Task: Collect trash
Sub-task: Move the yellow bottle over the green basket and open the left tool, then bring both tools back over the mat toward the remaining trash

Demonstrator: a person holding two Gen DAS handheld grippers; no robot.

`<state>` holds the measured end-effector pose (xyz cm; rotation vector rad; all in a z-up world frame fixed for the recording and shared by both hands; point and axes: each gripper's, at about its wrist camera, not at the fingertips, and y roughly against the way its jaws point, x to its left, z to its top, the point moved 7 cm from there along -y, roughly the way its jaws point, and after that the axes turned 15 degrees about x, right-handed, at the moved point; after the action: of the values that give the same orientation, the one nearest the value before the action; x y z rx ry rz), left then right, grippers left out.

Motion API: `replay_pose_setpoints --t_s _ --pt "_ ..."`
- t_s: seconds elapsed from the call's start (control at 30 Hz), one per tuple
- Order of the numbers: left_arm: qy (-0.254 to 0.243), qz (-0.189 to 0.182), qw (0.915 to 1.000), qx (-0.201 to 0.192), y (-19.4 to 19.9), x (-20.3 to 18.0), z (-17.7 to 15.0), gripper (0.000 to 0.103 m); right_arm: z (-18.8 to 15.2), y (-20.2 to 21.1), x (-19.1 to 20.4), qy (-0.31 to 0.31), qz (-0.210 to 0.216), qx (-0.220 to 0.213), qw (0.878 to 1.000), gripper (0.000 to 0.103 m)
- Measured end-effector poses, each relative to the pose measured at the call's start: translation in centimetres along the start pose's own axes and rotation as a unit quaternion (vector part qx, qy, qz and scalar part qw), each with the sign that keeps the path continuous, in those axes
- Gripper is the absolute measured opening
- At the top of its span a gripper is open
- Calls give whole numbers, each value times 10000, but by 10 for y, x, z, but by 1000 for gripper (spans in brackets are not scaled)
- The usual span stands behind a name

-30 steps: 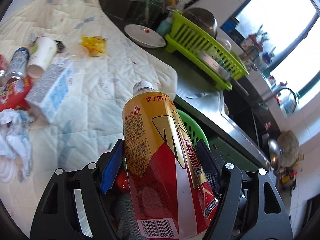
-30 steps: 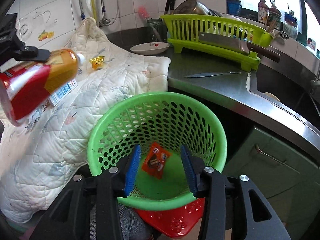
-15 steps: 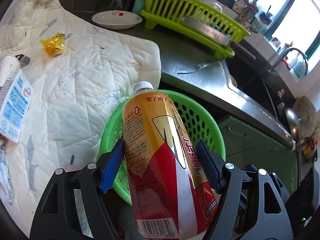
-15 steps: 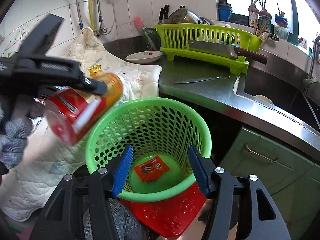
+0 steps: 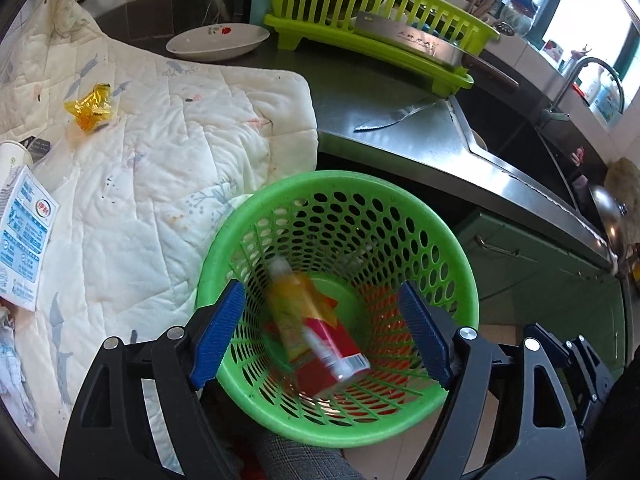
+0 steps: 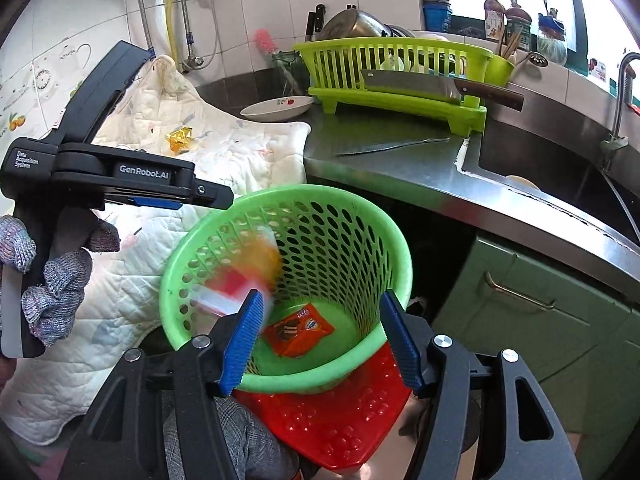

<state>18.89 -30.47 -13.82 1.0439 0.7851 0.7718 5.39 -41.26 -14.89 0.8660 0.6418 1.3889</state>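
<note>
left wrist view: my left gripper gapes wide with nothing in it; below it the blurred bottle lies inside the bin. my right gripper is wide too, bin rim between its pads, wrapper just ahead.

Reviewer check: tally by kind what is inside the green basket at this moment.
In the green basket:
Drink bottle, motion-blurred: 1
Orange snack wrapper: 1
Total: 2
</note>
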Motion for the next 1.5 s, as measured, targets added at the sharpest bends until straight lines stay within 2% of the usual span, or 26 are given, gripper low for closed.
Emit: replay_pose_setpoints --t_s 0.3,0.7,0.9,1.13,1.5 --pt "142 46 9992 -363 40 27 -16 78 9 8 24 205 70 -90 9997 59" --pt "704 393 9931 -846 101 103 -58 78 34 6 91 681 338 -86 9971 65" --pt "1086 610 9861 -1100 129 148 -77 78 47 -2 123 872 523 -21 9948 67" --pt "1557 889 9745 -1352 157 202 -104 78 71 -18 164 948 981 199 9905 67" --pt "2238 1098 9585 -1383 172 275 -153 78 110 -41 250 1328 1483 468 9789 67"
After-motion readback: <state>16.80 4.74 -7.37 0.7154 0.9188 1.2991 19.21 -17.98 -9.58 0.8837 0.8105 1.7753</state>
